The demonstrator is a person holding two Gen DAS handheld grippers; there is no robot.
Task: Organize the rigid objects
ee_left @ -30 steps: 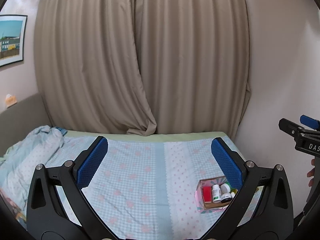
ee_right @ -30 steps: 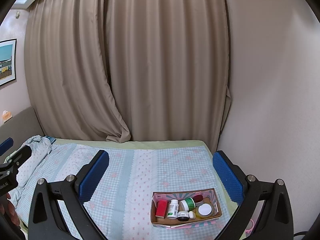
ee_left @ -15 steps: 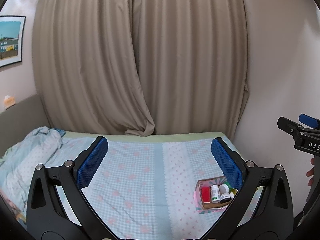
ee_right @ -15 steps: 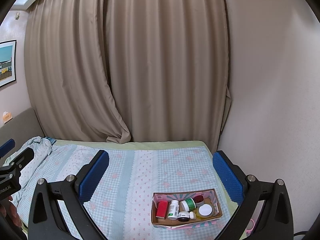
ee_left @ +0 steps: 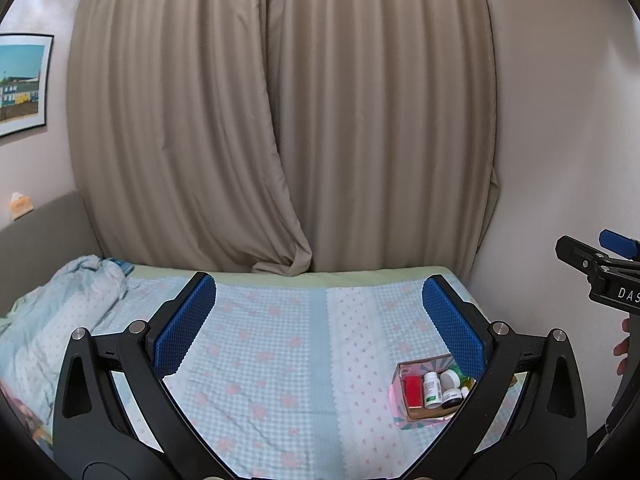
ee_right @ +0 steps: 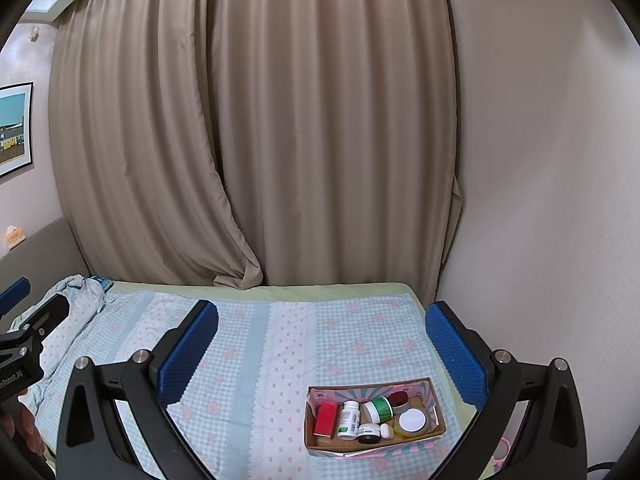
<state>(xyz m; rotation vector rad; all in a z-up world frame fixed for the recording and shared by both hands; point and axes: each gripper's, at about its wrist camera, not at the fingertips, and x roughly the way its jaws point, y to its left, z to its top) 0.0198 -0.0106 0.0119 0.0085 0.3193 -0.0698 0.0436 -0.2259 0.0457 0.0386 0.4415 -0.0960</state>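
A cardboard box (ee_right: 436, 400) (ee_left: 400, 384) lies on the bed at the near right. It holds a red box (ee_right: 325, 419) (ee_left: 413, 391), a white pill bottle (ee_right: 348, 420) (ee_left: 431, 390), a green-lidded jar (ee_right: 379, 408), a dark red jar (ee_right: 398, 399), a white-lidded jar (ee_right: 412, 421) and a small dark jar (ee_right: 369, 433). My left gripper (ee_left: 318, 324) is open and empty, high above the bed. My right gripper (ee_right: 322, 346) is likewise open and empty, with the box below and between its fingers. Each gripper shows at the edge of the other's view.
The bed has a blue checked sheet (ee_left: 280, 352) with a crumpled quilt (ee_left: 60, 304) at the left. Beige curtains (ee_left: 280, 120) hang behind it. A wall (ee_right: 540, 200) borders the bed on the right. A framed picture (ee_left: 20, 84) hangs at the left.
Both views have shifted only slightly; the box sits a little lower in the left wrist view. Both grippers stay open and empty.
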